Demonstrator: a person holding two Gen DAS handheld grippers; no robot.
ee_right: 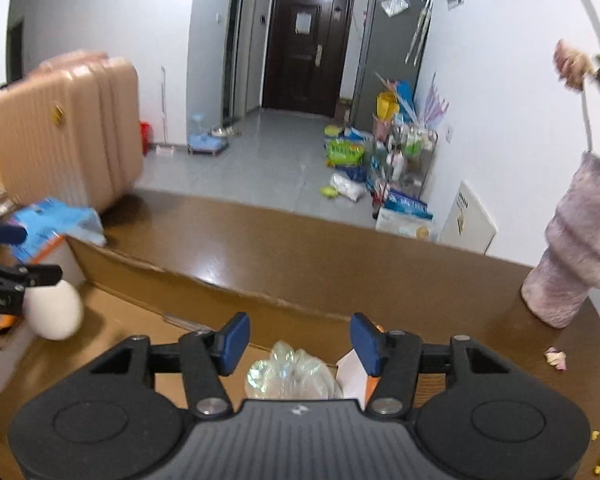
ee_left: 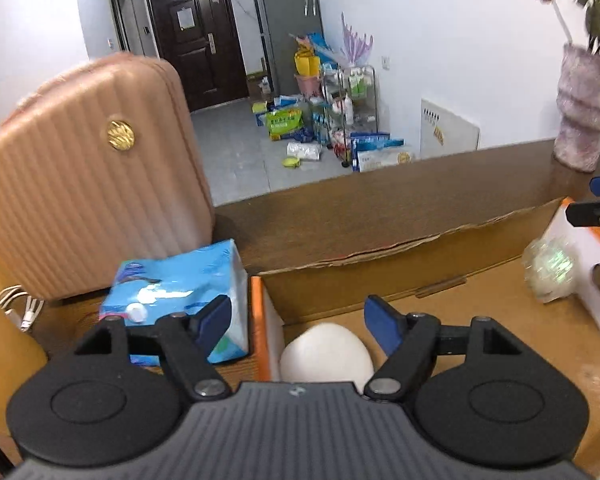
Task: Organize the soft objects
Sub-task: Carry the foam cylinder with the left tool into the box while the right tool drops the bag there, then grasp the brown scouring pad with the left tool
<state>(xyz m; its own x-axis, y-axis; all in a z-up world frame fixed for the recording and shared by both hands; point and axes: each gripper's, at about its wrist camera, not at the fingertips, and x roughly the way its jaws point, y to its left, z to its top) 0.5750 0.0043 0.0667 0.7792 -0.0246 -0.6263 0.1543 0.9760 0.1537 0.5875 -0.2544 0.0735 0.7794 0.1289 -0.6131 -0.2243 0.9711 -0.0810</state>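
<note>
Between the blue fingers of the left gripper, which stand apart with nothing pressed between them, a white rounded soft object lies on the floor of a shallow cardboard box, low at about 6 o'clock in the left wrist view and partly covered by the gripper body. The right gripper likewise has its fingers spread, and below the gap sits a crumpled clear plastic bag, loose in the same box and touched by neither pad. Both soft things appear to be lying free in the box, so I judge the step in hand to be a release. The next move probably calls for lifting both grippers clear without snagging the bag, then reaching for another soft item, perhaps the blue tissue pack just outside the box at 9 o'clock. Farther out, a pink ribbed suitcase stands at 10 o'clock and a pale purple vase at 3 o'clock on the brown tabletop. Near edges of both soft objects are hidden under the gripper bodies, the box's near side is cut off, and a white-and-orange piece by the right pad is too obscured to identify.
</note>
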